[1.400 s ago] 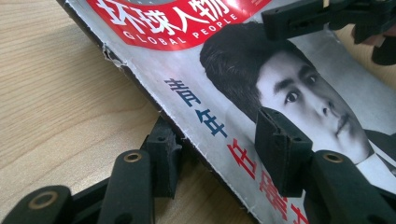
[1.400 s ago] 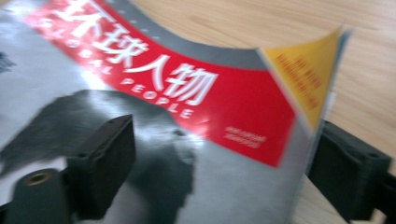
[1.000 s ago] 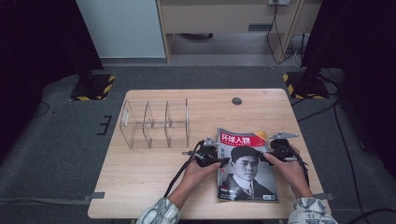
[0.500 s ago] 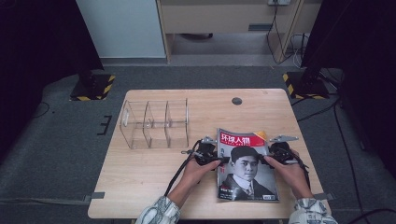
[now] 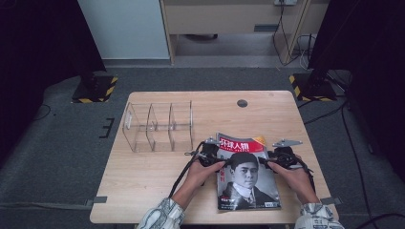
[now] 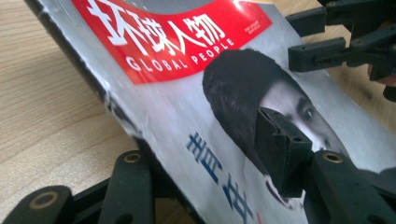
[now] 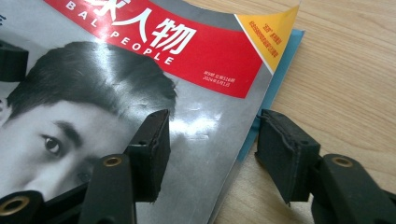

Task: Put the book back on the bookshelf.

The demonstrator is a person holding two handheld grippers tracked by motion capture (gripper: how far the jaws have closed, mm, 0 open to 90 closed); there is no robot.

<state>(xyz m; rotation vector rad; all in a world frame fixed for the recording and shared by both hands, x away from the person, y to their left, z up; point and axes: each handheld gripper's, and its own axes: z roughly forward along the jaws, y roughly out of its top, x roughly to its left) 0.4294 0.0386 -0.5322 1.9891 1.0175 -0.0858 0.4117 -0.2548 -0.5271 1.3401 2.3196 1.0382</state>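
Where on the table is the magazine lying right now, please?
In the high view the magazine lies at the table's near right, between both grippers, right of the clear organizer.

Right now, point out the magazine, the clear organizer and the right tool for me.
magazine (image 5: 248, 191), high view, on the lower part of the cover.
clear organizer (image 5: 159, 128), high view, on a middle divider wall.
right tool (image 7: 212, 154), right gripper view, midway between its two black tips, at the magazine's edge.

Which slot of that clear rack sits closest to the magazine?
The right-hand slot of the rack, seen from the high view. Its end wall faces the magazine; the middle and left slots lie farther off toward the table's left edge.
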